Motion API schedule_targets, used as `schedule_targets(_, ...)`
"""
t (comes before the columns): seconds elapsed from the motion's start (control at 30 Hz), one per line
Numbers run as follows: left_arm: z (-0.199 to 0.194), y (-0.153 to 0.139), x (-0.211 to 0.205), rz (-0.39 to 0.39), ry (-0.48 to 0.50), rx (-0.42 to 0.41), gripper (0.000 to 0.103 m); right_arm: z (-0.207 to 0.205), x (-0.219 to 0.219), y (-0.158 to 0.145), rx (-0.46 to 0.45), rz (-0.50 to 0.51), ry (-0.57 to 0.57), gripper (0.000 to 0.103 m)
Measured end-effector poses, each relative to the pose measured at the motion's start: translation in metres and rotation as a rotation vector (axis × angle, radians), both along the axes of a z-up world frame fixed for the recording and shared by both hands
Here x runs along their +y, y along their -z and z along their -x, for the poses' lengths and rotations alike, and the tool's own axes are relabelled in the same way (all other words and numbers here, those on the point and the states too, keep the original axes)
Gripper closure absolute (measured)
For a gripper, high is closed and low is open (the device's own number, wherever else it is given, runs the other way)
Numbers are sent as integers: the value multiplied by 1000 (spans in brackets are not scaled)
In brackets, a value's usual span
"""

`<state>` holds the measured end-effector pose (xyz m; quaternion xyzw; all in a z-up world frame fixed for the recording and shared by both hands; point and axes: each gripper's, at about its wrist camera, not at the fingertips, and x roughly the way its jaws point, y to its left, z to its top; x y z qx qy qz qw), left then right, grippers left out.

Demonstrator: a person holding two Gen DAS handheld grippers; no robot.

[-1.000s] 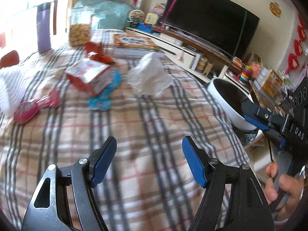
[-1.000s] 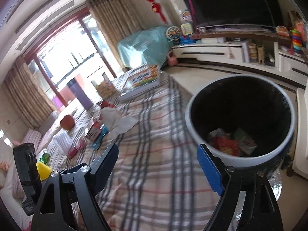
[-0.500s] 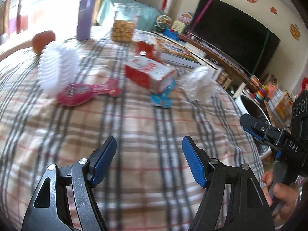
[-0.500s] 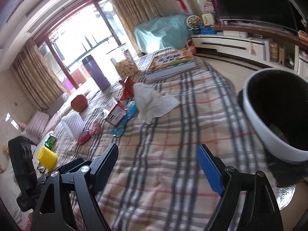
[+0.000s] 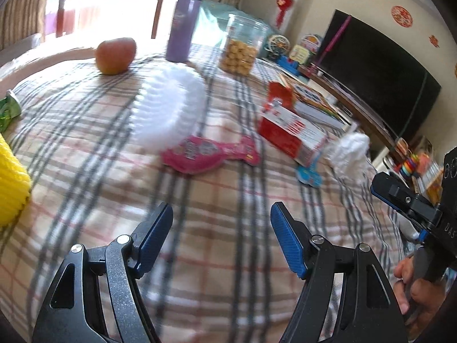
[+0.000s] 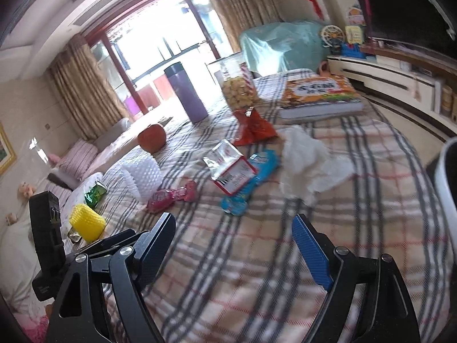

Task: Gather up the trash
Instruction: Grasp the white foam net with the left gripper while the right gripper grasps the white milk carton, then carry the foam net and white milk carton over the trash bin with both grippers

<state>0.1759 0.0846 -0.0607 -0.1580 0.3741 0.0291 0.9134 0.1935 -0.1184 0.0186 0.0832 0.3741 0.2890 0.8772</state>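
Left gripper (image 5: 221,240): blue-padded jaws stand apart with nothing between them, over bare plaid cloth.
Right gripper (image 6: 234,247): jaws likewise apart and empty, the person's hand (image 5: 414,288) on its handle.
Just changed: both tools have swung away from the white round trash bin (image 6: 447,188), which a second ago filled the right view and is now only a sliver at its edge; I judge a drop is done and a fresh pick is starting.
Nearest trash: pink foil wrapper (image 5: 210,154) lies flat ahead of the left gripper, beside the white ridged foam sleeve (image 5: 171,108).
Next: red-and-white torn carton (image 6: 231,168) rests on a blue wrapper (image 6: 251,180), crumpled white tissue (image 6: 308,160) just beside.
Farther: red snack bag (image 6: 252,127), apple (image 5: 115,55), purple flask (image 5: 184,25), cookie jar (image 5: 241,48).
Against the earlier frame: the yellow foam net (image 6: 87,222) and green wrapper (image 6: 95,193) now show at left.
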Motion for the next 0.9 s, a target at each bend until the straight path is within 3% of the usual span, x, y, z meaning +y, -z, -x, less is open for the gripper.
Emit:
schedule_targets(0.1, -7, 0, 12, -8, -27, 4, 28, -13, 18, 2, -17, 31, -28, 18)
schedule_targets(0.23, -22, -2, 32, -36, -77, 6, 18, -30, 40, 5, -43, 99, -63, 18)
schedule_targets(0.37, -41, -4, 48, -23, -99, 3, 17, -50, 60, 13, -33, 172, -79, 18)
schedule_targets(0.6, -62, -1, 47, -65, -69, -6, 17, -74, 85, 28, -49, 292, -99, 19)
schedule_targets(0.67, -64, -1, 44, -76, -58, -13, 25, -79, 84, 32, -34, 292, -95, 22)
schedule_targets(0.73, -65, -1, 42, -76, -38, -5, 50, -79, 80, 33, -36, 299, -70, 44)
schedule_targets(0.77, -65, -1, 41, -60, -23, -3, 54, -79, 77, 31, -33, 290, -60, 50)
schedule_targets(0.83, -64, -1, 38, -37, 0, 1, 67, -77, 68, 28, -12, 243, -54, 50)
schedule_targets(0.9, -63, -2, 31, -31, 29, 7, 71, -69, 61, 23, -5, 210, -54, 50)
